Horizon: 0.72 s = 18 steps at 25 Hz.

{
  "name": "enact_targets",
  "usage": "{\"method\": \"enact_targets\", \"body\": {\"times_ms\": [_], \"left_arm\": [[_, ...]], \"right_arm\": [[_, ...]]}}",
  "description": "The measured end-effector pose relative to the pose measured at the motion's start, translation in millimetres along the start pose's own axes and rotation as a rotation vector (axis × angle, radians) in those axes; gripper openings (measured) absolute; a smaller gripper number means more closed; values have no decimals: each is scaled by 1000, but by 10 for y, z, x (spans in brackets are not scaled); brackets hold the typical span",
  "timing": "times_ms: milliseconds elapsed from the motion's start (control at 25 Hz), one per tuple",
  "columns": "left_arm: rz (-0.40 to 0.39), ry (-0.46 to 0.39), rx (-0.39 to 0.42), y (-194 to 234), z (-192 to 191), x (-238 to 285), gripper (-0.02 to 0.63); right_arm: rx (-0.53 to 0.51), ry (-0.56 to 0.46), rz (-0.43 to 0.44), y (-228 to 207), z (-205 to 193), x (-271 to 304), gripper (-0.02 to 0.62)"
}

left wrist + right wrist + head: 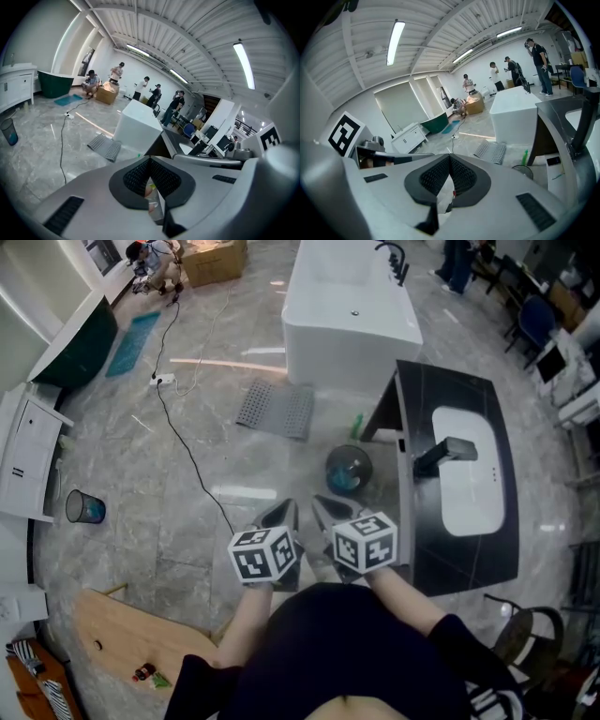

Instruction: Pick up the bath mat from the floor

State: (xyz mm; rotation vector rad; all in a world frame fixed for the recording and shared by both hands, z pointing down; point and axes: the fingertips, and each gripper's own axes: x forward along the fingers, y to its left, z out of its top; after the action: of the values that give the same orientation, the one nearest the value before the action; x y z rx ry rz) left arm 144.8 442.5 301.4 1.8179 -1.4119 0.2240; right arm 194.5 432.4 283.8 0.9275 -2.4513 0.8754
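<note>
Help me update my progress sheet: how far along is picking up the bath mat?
Done: nothing yet; the grey bath mat lies flat on the floor beside the white bathtub. In hand: nothing; the left gripper and right gripper have jaws shut and empty, well short of the mat. Left: reach it, grip an edge, lift it.

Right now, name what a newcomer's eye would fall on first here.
The white bathtub stands top centre, with the grey bath mat lying on the floor before it. At right is a black vanity with a white basin. Low at centre, the left gripper and right gripper point toward the mat, both shut and empty.
</note>
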Motion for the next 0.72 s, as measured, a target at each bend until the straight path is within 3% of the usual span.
{"method": "enact_targets", "body": {"times_ms": [320,720], "left_arm": [[-2,21,12,376,373,284,-9],[-30,76,57,934,1132,612,-9]], "right_arm": [[-1,37,-31,-139,287,527,12],[75,29,-85,-178,906,1282,12]]}}
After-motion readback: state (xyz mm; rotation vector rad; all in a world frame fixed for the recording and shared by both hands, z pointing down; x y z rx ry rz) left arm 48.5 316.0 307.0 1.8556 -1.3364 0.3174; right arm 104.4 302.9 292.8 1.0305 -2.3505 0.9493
